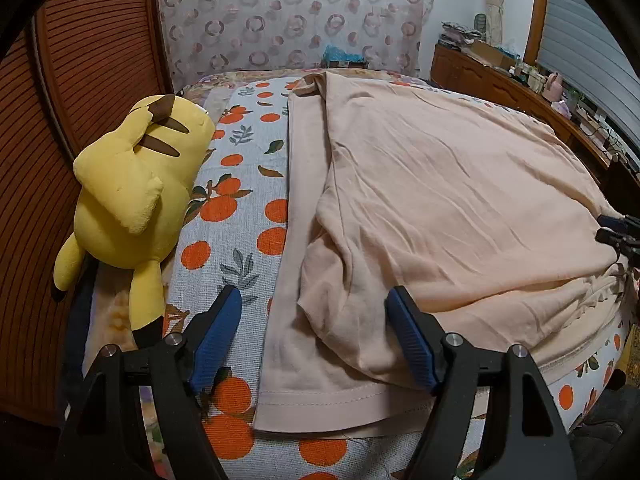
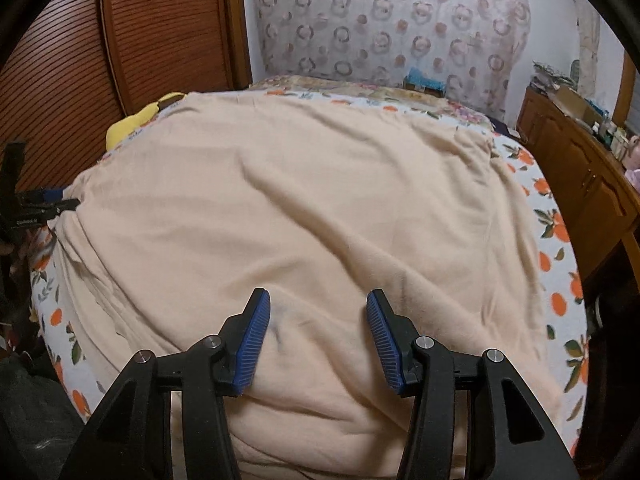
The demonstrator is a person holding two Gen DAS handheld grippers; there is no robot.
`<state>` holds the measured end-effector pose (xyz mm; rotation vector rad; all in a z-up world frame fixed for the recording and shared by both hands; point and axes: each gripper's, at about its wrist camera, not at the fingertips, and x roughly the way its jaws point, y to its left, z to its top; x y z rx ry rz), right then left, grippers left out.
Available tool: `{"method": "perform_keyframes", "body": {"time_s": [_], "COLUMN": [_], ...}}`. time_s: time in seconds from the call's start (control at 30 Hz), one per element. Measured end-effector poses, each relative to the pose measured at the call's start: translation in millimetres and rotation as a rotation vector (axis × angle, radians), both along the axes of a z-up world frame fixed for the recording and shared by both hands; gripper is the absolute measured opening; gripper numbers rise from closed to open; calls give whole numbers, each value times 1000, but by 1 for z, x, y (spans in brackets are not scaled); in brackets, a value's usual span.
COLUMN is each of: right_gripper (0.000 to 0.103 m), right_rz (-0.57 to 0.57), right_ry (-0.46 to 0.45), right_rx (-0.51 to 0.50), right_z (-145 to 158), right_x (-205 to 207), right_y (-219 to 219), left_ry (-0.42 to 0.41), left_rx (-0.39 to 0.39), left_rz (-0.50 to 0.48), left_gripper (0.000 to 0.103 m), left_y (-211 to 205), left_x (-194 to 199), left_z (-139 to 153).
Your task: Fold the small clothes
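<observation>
A bed [image 1: 240,216] fills most of both views, covered by a white sheet printed with oranges and leaves. Behind it, at the top of the frame, hangs a pale curtain [image 1: 288,16] patterned with rings, and a ribbed brown wooden panel [image 1: 80,80] runs up the left side. A wooden cabinet [image 1: 492,84] cluttered with boxes and small items stands at the upper right.

The peach T-shirt [image 1: 440,200] lies spread across the bed, wrinkled, one side folded over so a long strip of the lower layer shows along its left edge. A yellow Pikachu plush [image 1: 132,184] lies on the bed at the left of the left wrist view, just beside the shirt but apart from it.

The left gripper [image 1: 314,312] hovers over the shirt's near hem with its fingers spread wide, cloth below but nothing pinched. The right gripper [image 2: 318,312] stands over the shirt's middle, fingers about half apart, holding nothing. Each gripper shows at the other view's edge.
</observation>
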<state>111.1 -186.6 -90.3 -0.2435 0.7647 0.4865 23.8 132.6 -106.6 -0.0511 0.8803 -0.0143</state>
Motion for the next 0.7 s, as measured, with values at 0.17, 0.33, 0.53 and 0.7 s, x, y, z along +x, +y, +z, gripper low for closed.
{"method": "perform_keyframes", "body": {"time_s": [0.17,0.33,0.53,0.7], "right_gripper": [63,77,82,88], "right_rz": [16,26,9,-6], "right_ry": [-7,-35,-30,-19], "right_rx": [-1,-39,-33,-37], "right_z": [-5,-10,-11,-10], "right_x": [1,-7,-8,-6], "right_y": [8,17,17,16], "left_ry": [0,0,-12,-19], "left_rx": [1,0,-33,-74], "left_rz": [-1,0,-18,-46], "left_gripper": [76,76,70,8], "left_y": [0,0,0,-3], "left_x": [0,0,-3,-5], "left_z": [0,0,2,6]}}
